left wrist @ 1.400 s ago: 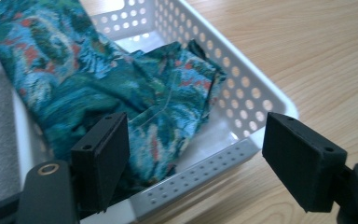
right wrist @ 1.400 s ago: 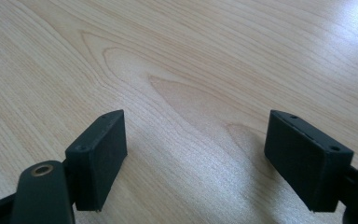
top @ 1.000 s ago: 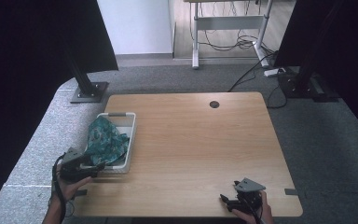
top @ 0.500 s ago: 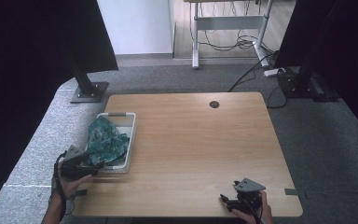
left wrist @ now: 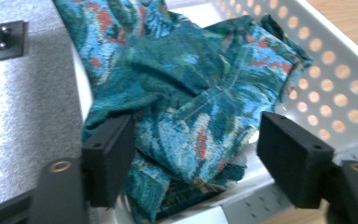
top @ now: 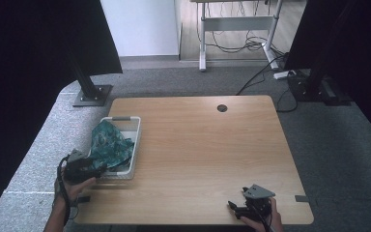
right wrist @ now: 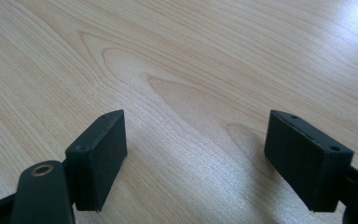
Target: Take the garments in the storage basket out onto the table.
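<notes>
A crumpled teal patterned cloth (top: 110,143) (left wrist: 200,93) lies heaped in a white perforated basket (top: 134,145) (left wrist: 335,70) at the table's left edge. My left gripper (top: 99,167) (left wrist: 196,161) is open at the basket's near corner, its jaws standing on either side of the cloth's near folds without closing on them. Over bare wood near the table's front right edge, my right gripper (top: 236,209) (right wrist: 196,158) is open with nothing between its jaws.
The wooden table (top: 203,145) has a round cable hole (top: 221,108) at the back. Grey carpet (top: 38,159) lies left of the basket. A black stand base (top: 92,94) sits behind the table's left corner, and a desk frame with cables (top: 251,38) farther back.
My left gripper has edged a little forward towards the basket and the cloth. The right gripper has stayed where it was.
</notes>
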